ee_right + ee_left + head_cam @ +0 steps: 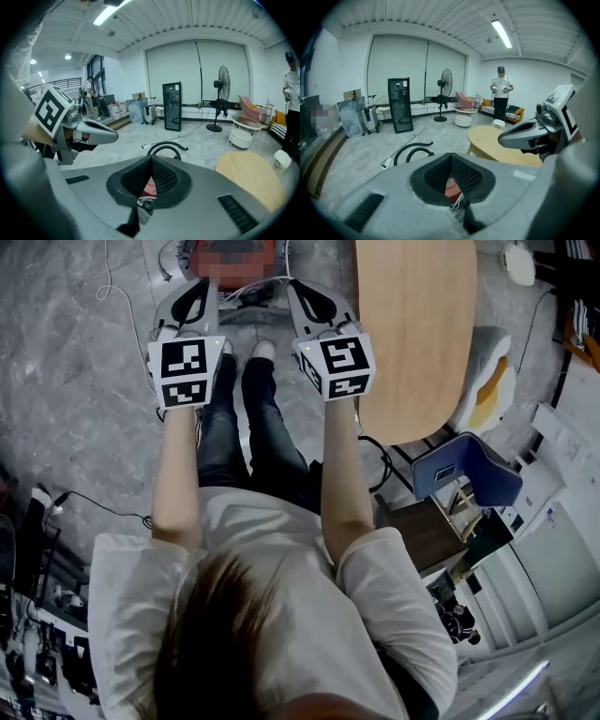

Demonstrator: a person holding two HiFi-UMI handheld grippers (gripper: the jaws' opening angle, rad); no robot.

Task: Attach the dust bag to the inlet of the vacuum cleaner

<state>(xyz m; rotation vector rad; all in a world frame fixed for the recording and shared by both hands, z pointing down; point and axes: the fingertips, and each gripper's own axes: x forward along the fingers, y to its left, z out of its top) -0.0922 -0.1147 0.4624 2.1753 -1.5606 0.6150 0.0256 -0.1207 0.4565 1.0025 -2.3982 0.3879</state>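
Observation:
Both grippers are held up side by side over the floor, shut and empty. In the head view the left gripper [195, 289] and the right gripper [307, 291] point toward a red vacuum cleaner [234, 262] on the floor, partly under a mosaic patch. In the left gripper view the closed jaws of the left gripper [451, 158] frame a bit of the red vacuum cleaner [451, 188], with the right gripper [525, 137] alongside. The right gripper [151, 161] likewise shows the vacuum cleaner [149, 187] below and the left gripper [96, 136] beside it. I cannot make out a dust bag.
A black hose [412, 152] lies coiled on the grey floor beyond the vacuum. An oval wooden table [417, 334] stands to the right, with a blue chair [464, 470] nearer. A pedestal fan [445, 89], a black cabinet [400, 105] and a standing person [501, 96] are farther off.

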